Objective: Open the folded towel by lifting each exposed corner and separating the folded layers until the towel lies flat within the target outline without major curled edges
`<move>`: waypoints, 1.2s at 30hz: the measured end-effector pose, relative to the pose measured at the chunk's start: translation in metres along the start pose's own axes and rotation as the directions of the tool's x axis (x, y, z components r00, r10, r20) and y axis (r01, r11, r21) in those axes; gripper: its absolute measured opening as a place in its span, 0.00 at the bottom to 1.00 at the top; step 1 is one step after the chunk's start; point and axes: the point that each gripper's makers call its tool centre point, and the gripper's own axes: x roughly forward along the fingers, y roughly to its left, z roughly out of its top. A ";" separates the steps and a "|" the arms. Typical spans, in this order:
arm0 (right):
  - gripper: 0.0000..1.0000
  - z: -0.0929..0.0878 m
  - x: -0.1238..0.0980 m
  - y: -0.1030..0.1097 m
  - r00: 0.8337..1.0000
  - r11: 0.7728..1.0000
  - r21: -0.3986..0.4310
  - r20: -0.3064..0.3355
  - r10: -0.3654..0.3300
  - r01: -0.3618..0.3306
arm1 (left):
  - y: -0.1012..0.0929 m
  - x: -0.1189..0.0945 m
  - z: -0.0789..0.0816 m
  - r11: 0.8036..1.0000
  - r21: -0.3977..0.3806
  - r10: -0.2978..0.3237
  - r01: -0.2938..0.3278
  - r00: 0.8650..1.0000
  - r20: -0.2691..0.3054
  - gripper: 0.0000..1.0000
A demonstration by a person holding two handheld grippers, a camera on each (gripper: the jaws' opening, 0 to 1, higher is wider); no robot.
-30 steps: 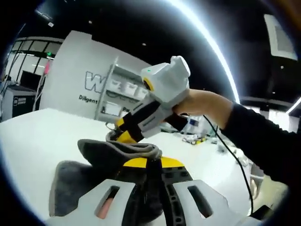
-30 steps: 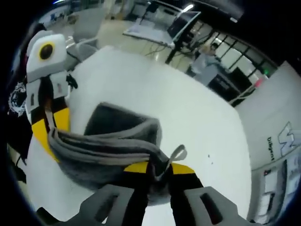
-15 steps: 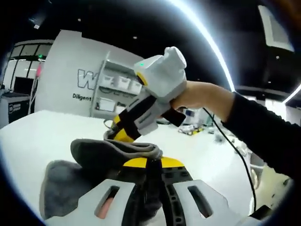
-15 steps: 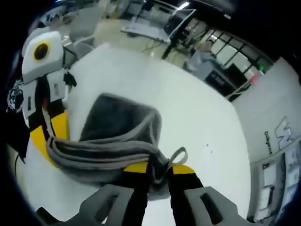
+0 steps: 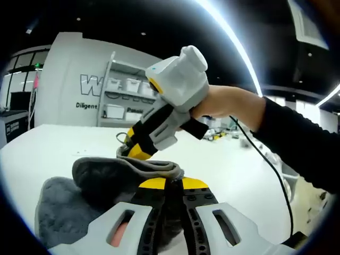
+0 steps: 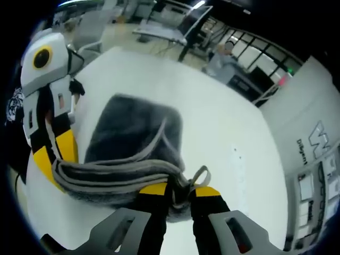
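A grey towel lies partly on the white table, its near edge lifted clear. My right gripper is shut on one corner of that edge, where a small hanging loop sticks up. My left gripper holds the other corner at the left of the right gripper view. In the left gripper view my left gripper is shut on the towel, and my right gripper pinches the same hem just beyond, held by a hand in a dark sleeve.
The white table runs wide around the towel. Beyond it stand a white wall with lettering and shelves, desks and a screen, and a person near dark windows.
Both grippers kept hold of the towel's edge. The folded layer has opened out further, so more of the towel now lies spread flat on the table behind the lifted hem.
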 end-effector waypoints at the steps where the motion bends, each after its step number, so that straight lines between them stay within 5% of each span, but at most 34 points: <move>1: 0.11 -0.003 -0.001 0.000 1.000 1.000 0.005 0.001 -0.003 0.003 | -0.001 0.001 -0.001 1.000 0.009 0.000 0.000 1.000 -0.004 0.06; 15: 0.12 -0.045 -0.012 0.004 1.000 0.998 0.060 0.005 -0.029 0.029 | -0.024 0.022 -0.018 0.997 0.061 -0.046 0.051 0.995 -0.085 0.06; 36: 0.12 -0.099 -0.018 0.009 0.999 0.992 0.121 -0.026 -0.045 0.048 | -0.044 0.043 -0.043 0.995 0.022 -0.093 0.097 0.985 -0.142 0.06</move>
